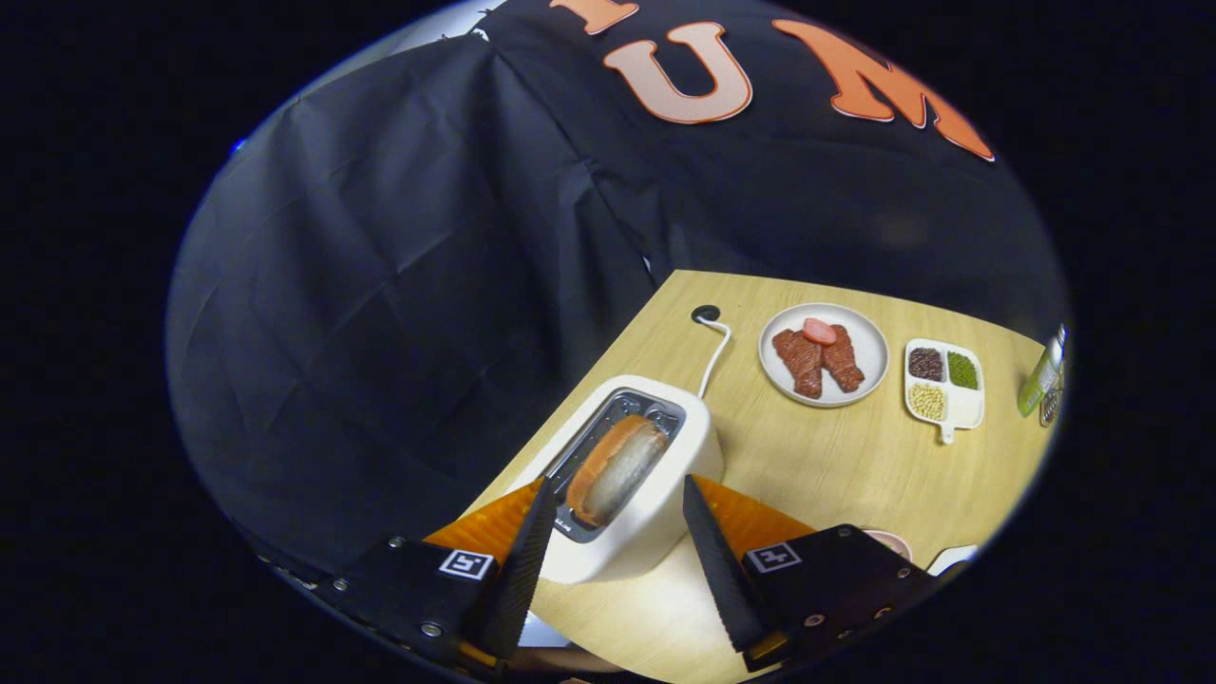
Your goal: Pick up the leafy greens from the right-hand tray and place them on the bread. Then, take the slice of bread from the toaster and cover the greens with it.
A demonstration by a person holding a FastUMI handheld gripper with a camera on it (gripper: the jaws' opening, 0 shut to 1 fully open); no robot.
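Tongs (616, 494) spread wide, pinching nothing, straddling the toaster (655, 494), bread slice (616, 467) upright in its slot between the fingers, beyond on the counter (817, 456) a plate of meat (823, 354), a divided dish of beans (943, 382) beside it.

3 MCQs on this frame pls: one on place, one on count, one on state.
1. Where is the bread slice?
A. in the toaster slot
B. on the round plate
C. in the divided tray

2. How many filled compartments in the divided tray?
A. one
B. three
C. five

3. The gripper jaws are:
A. shut on the bread
B. open, either side of the toaster
C. shut on the cord

A: slice stands in the slot. B: dark, green and pale fillings. B: jaws apart, toaster between them.
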